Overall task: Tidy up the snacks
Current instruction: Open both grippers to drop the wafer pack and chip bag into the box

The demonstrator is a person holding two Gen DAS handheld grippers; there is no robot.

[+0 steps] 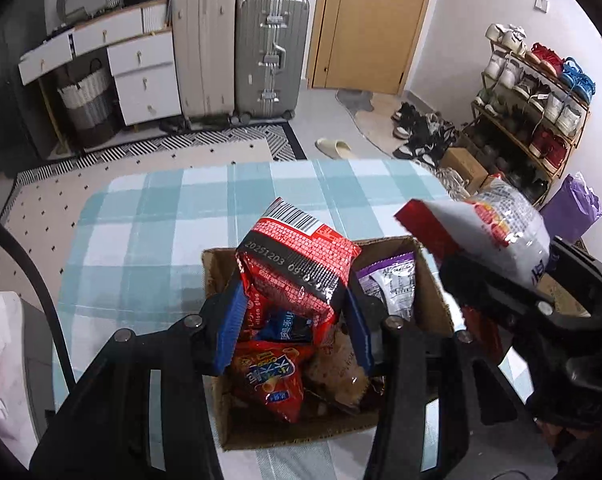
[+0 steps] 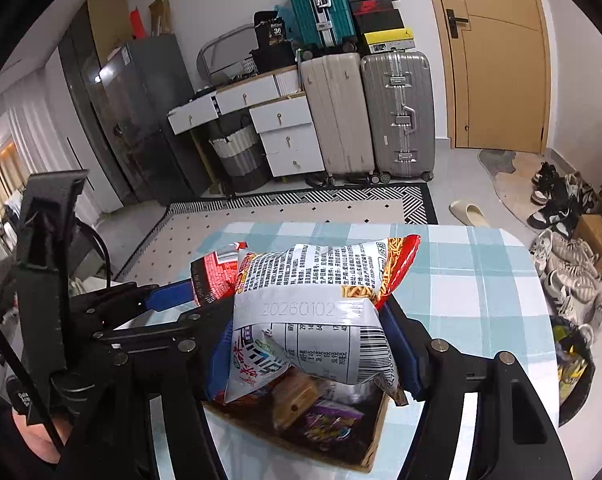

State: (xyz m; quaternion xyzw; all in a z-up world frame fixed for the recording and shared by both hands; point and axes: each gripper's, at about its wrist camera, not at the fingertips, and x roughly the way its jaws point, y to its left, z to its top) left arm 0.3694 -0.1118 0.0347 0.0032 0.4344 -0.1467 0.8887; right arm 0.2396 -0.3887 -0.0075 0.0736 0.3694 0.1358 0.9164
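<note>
Both grippers are loaded over the box (image 1: 429, 276): left gripper (image 1: 297, 312) pinched nearly closed on the red pack (image 1: 301, 264), right gripper (image 2: 313, 344) clamped wider around the white bag (image 2: 321, 304). I'd drop one at a time, low over a free spot, so nothing bounces off the snacks (image 1: 269, 376) already inside onto the table (image 1: 141, 220).
</note>
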